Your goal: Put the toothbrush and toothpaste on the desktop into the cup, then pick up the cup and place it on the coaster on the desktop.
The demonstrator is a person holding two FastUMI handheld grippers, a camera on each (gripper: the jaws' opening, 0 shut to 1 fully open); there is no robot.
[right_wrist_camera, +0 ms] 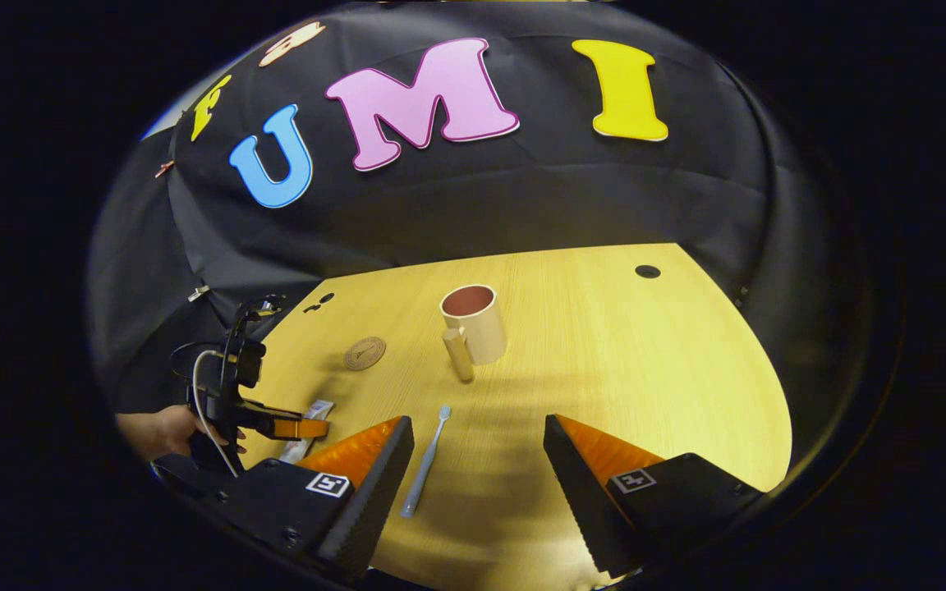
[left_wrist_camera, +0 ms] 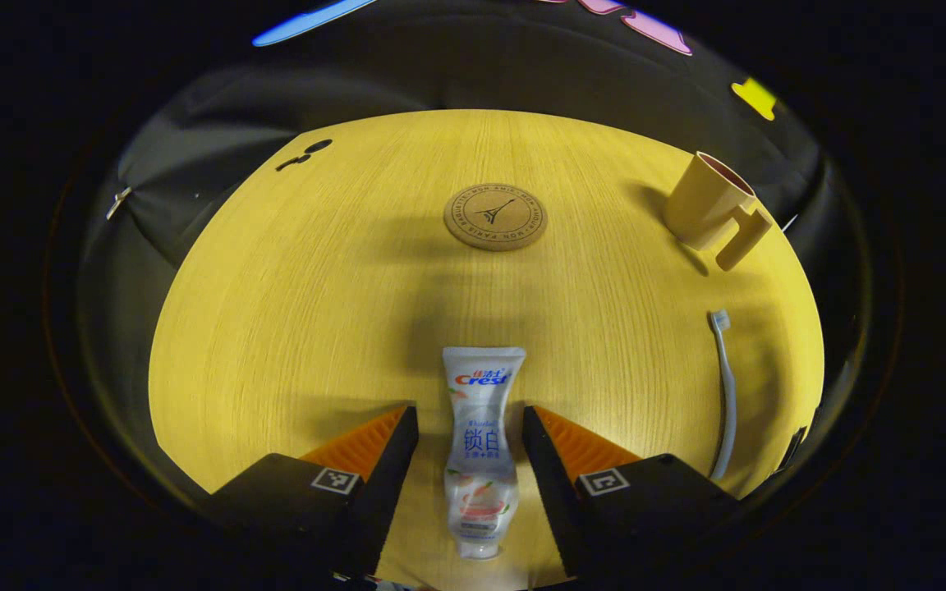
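Left gripper view: left tool (left_wrist_camera: 470, 447) wide open, white soft toothpaste tube (left_wrist_camera: 481, 447) flat on yellow wooden worktop (left_wrist_camera: 292, 312) between fingers, not yet pinched. Best to lower, squeeze mid-tube gently, then lift toward tan plastic cup (left_wrist_camera: 707, 205). Right tool (right_wrist_camera: 479, 460) open too, near thin pale-blue toothbrush (right_wrist_camera: 426, 460).

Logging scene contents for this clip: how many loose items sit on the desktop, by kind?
toothpaste tube: 1
toothbrush: 1
cup: 1
coaster: 1
Total: 4
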